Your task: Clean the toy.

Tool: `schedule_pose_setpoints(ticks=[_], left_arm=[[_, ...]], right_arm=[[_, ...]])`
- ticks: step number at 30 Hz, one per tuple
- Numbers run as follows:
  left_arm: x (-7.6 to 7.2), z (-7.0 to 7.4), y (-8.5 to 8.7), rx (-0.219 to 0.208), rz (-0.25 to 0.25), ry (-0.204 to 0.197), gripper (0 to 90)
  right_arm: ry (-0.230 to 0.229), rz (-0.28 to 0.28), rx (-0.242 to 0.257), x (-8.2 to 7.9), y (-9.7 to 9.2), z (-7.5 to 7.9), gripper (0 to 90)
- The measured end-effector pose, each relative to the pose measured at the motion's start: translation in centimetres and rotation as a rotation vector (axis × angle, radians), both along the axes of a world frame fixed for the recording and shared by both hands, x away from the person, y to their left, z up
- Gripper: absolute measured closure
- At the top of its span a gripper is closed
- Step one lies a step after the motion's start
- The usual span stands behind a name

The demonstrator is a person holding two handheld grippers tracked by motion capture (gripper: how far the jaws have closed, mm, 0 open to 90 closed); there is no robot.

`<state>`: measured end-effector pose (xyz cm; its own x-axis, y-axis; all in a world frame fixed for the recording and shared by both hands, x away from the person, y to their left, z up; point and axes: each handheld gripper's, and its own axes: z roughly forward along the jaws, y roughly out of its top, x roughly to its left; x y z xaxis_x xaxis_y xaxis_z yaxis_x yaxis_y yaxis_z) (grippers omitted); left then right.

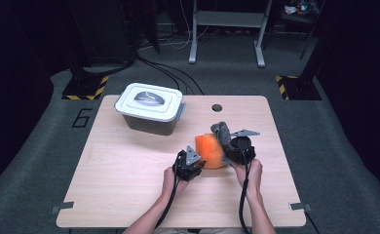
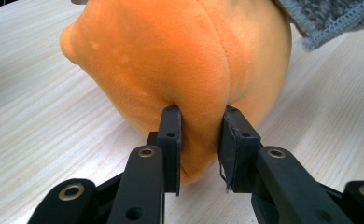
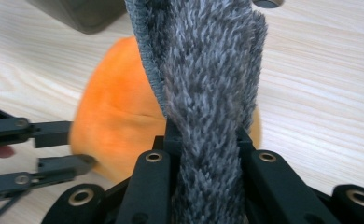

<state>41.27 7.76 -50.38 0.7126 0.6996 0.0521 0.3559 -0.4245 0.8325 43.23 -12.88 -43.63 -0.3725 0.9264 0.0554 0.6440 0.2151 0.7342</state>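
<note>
Orange plush (image 2: 180,70) is pinched by left gripper (image 2: 199,140), grey cloth (image 3: 208,93) clamped by right gripper (image 3: 203,140); a shallow pinch may slip.

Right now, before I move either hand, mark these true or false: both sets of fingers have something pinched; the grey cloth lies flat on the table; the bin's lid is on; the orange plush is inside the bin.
1. Both grippers are pinching something. True: the left gripper pinches a fold of the orange plush, and the right gripper is shut on the grey fuzzy cloth.
2. The grey fuzzy cloth lies flat on the table. False: it stands up out of the right gripper's fingers, over the plush.
3. The lid of the bin is on. True.
4. The orange plush is inside the bin. False: it sits on the table, apart from the bin.
</note>
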Motion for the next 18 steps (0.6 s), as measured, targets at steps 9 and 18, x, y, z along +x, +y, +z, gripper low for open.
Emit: schedule_pose_setpoints(ticks=[9, 18], left_arm=[[0.1, -0.3, 0.3, 0.002, 0.002, 0.008, 71.5], [0.1, -0.2, 0.2, 0.001, 0.003, 0.007, 71.5]], right_arm=[[0.054, -0.093, 0.013, 0.8, -2.9, -1.8, 76.1], [0.12, -0.109, 0.043, 1.9, -3.7, -4.3, 76.0]])
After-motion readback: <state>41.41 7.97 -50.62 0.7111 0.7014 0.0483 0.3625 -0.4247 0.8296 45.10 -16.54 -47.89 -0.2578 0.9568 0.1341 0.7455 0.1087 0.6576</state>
